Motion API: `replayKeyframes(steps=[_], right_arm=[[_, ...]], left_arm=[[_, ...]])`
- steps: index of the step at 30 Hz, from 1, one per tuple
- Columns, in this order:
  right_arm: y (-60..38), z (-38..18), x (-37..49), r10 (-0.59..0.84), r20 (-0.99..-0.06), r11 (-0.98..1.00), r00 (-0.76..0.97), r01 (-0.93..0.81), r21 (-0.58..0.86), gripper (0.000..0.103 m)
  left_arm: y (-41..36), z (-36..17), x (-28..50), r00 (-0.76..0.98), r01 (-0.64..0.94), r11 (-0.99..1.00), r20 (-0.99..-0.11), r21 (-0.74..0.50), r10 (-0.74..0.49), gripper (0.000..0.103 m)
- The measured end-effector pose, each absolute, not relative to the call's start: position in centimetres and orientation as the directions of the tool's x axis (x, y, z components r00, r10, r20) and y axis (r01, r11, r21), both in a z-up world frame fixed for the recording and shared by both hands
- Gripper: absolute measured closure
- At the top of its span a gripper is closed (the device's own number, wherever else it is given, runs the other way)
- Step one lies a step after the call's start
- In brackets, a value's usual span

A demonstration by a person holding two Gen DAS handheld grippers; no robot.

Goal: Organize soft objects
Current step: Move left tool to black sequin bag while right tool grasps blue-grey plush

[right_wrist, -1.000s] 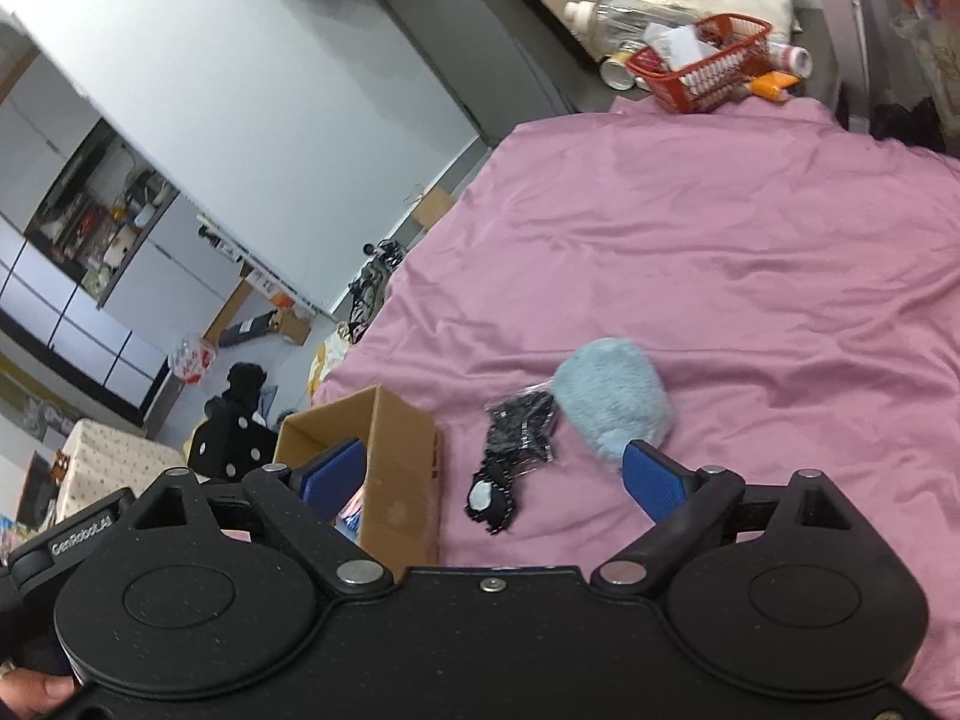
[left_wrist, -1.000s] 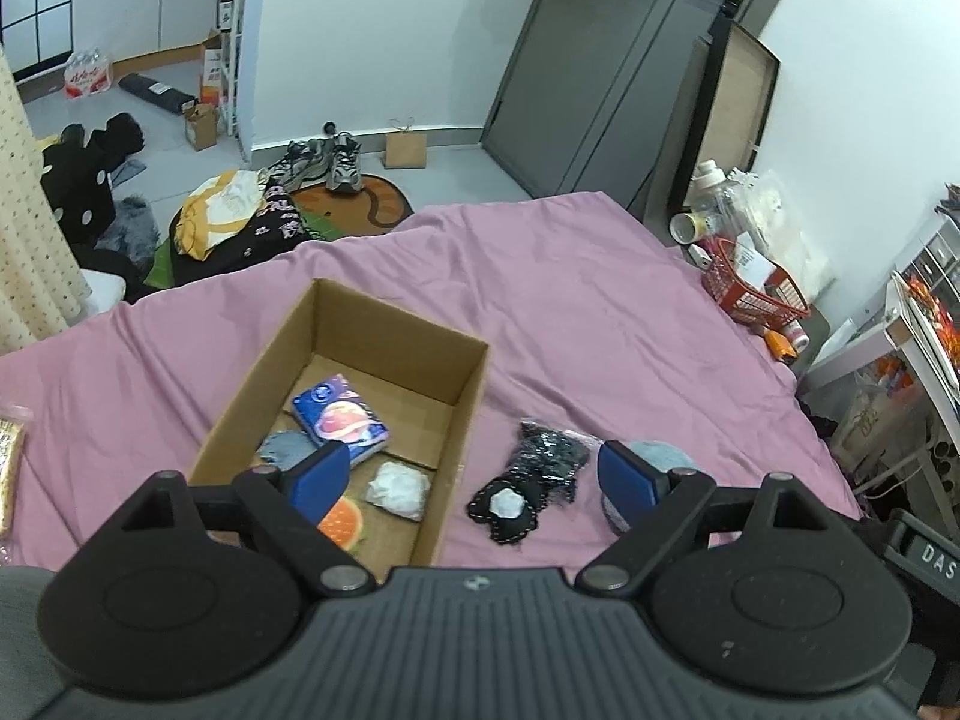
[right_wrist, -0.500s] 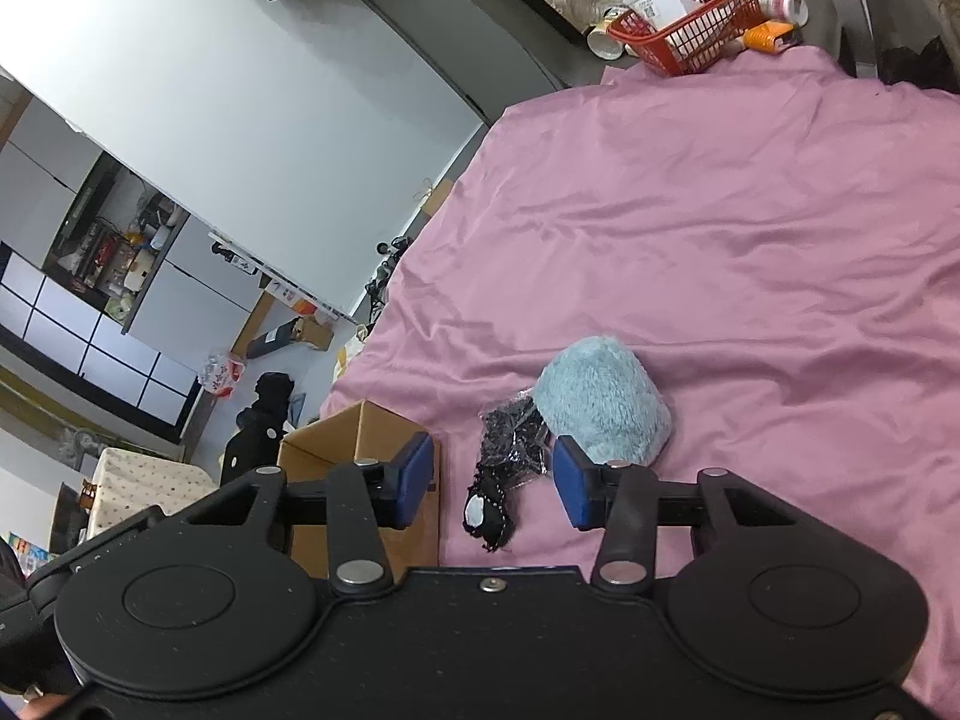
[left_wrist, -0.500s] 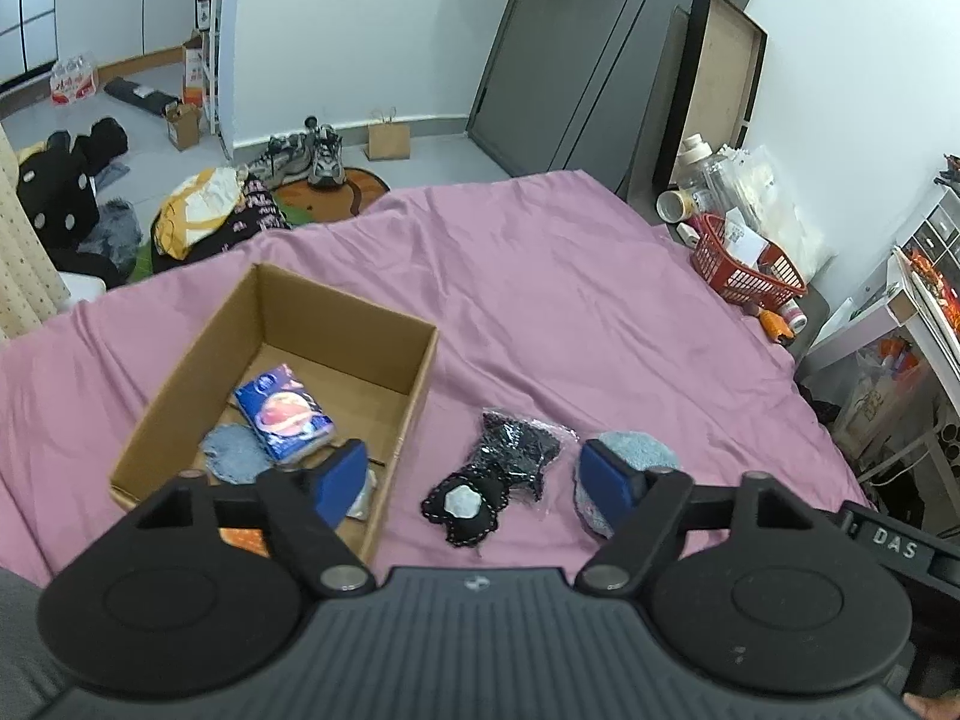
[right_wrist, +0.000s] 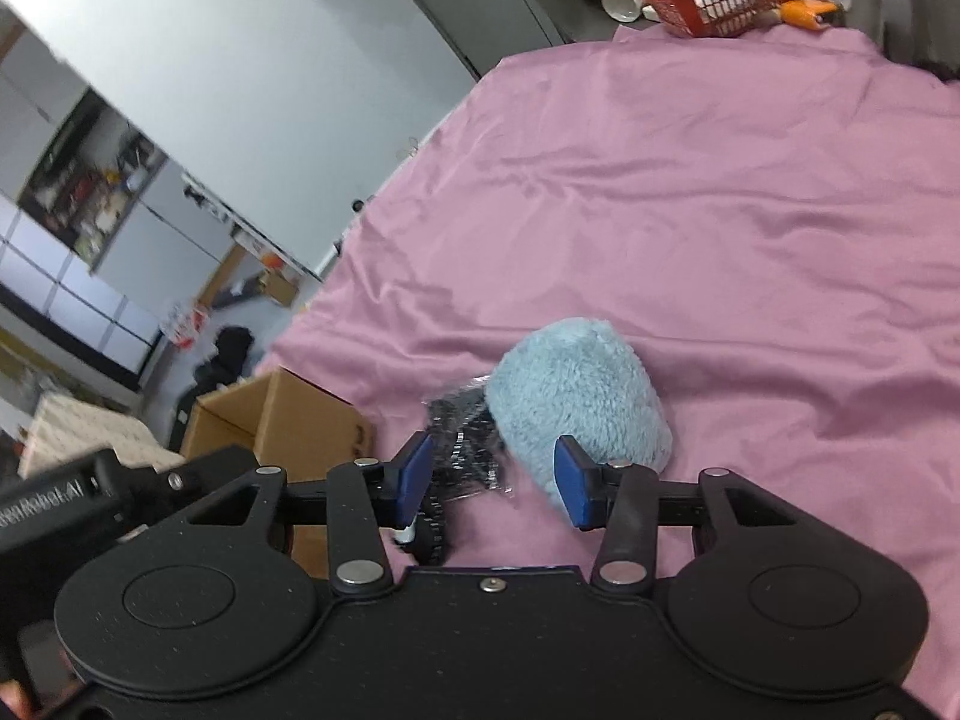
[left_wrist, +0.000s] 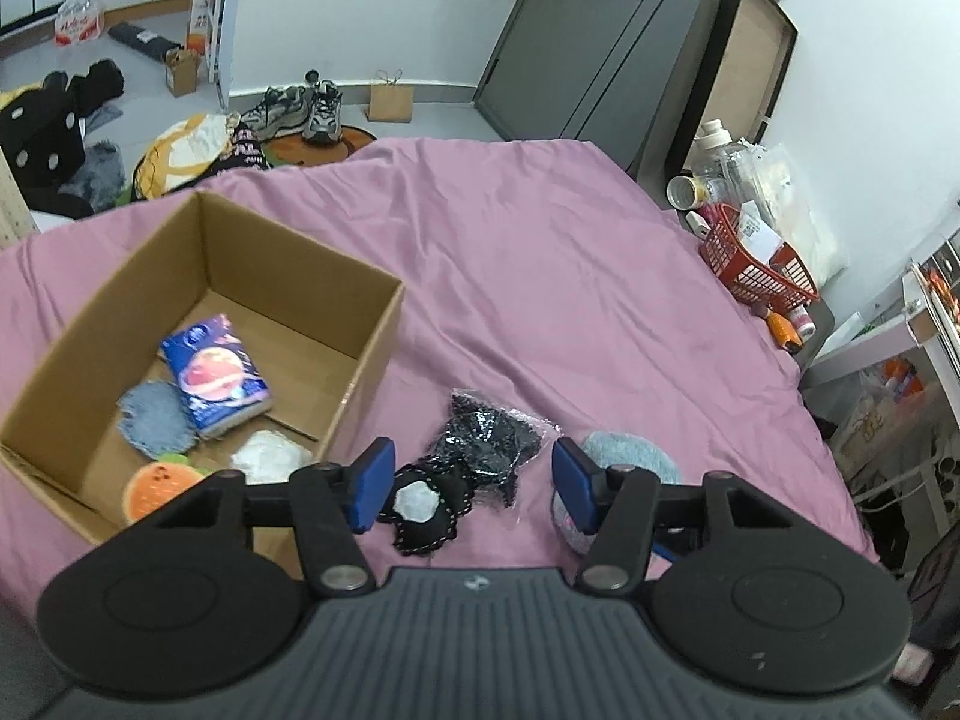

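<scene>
- The left gripper (left_wrist: 471, 492) hangs over a pink bed sheet (left_wrist: 540, 276). Its two blue fingers (left_wrist: 372, 483) are wide apart and hold nothing.
- A black lacy thing in a clear bag (left_wrist: 462, 480) lies on the sheet, right between those fingers in the picture. It has a white patch on it.
- A fluffy light blue thing (left_wrist: 630, 459) lies at 3 o'clock from the black one, just beside it. The right-side finger hides part of it.
- A brown cardboard box (left_wrist: 360, 348) sits open at 9 o'clock from the black thing, near it.
- Inside the box are a blue packet with a pink planet (left_wrist: 216, 381), a blue-grey fuzzy pad (left_wrist: 153, 420), a round orange-slice thing (left_wrist: 159, 486) and a small white bag (left_wrist: 270, 456).
- The right gripper (right_wrist: 489, 483) hangs low over the same sheet. Its blue fingers (right_wrist: 573, 489) are apart too, and nothing is held.
- From this side, the fluffy light blue thing (right_wrist: 576, 393) is at 12 o'clock, a bit toward 1, from the right gripper. The black thing (right_wrist: 465, 444) touches its left side.
- A red basket (left_wrist: 753, 267) sits off the far corner of the bed, at 2 o'clock.
- Shoes (left_wrist: 300, 108) sit on the floor at 11 o'clock.
</scene>
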State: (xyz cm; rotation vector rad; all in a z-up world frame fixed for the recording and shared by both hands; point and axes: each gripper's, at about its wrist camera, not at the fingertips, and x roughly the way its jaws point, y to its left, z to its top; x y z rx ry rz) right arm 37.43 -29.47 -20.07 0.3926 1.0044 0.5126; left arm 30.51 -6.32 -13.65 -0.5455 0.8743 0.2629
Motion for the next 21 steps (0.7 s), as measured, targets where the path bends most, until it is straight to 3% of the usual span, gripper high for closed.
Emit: replayKeyframes(steps=[15, 17, 19, 21], right_arm=[[-32.3, -22.1, 39.5, 0.489, -0.704, 0.857, 0.515, -0.132, 0.498, 0.057], [-32.9, -22.6, 39.9, 0.477, -0.709, 0.856, 0.519, -0.095, 0.508, 0.059], [-33.7, -23.1, 40.3, 0.475, -0.710, 0.849, 0.519, -0.058, 0.525, 0.073], [-34.3, -23.6, 40.6, 0.480, -0.707, 0.838, 0.520, -0.031, 0.546, 0.076]], left_arm=[[-8.7, -18.5, 35.0, 0.593, -0.430, 0.818, -0.803, -0.381, -0.062, 0.046], [-9.6, -18.9, 35.7, 0.591, -0.416, 0.825, -0.803, -0.383, -0.075, 0.046], [-10.5, -19.3, 36.4, 0.588, -0.404, 0.829, -0.804, -0.386, -0.088, 0.046], [-11.3, -19.7, 37.1, 0.586, -0.394, 0.832, -0.804, -0.390, -0.099, 0.046]])
